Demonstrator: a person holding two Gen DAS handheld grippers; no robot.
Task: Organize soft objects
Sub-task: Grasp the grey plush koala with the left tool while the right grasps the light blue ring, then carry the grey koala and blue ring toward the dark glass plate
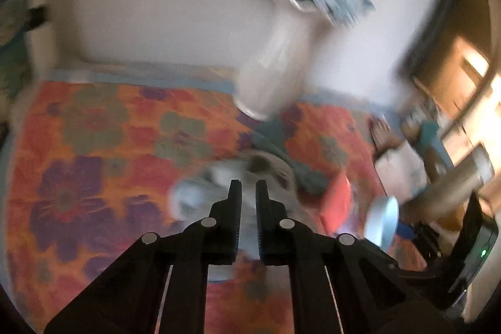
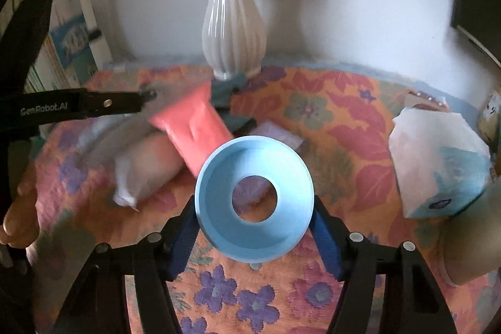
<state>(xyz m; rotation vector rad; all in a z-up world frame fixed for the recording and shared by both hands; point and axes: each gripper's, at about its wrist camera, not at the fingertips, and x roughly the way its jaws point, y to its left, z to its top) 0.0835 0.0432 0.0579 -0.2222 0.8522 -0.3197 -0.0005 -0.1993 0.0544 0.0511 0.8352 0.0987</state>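
My right gripper (image 2: 254, 202) is shut on a light blue ring-shaped holder (image 2: 281, 199) and holds it above the floral cloth; the ring also shows in the left wrist view (image 1: 383, 221). Beyond it lie a pink soft pack (image 2: 194, 127), a pale cloth bundle (image 2: 137, 165) and a teal cloth (image 2: 225, 93). My left gripper (image 1: 248, 190) hovers over the grey-white bundle (image 1: 219, 177), its jaws a narrow gap apart with nothing between them. It reaches in from the left in the right wrist view (image 2: 147, 96). The left wrist view is motion-blurred.
A white ribbed vase (image 2: 233, 30) with blue flowers stands at the table's back edge by the wall. A white and blue tissue pack (image 2: 438, 165) sits at the right. A floral tablecloth (image 2: 344, 127) covers the table. Books stand at the far left.
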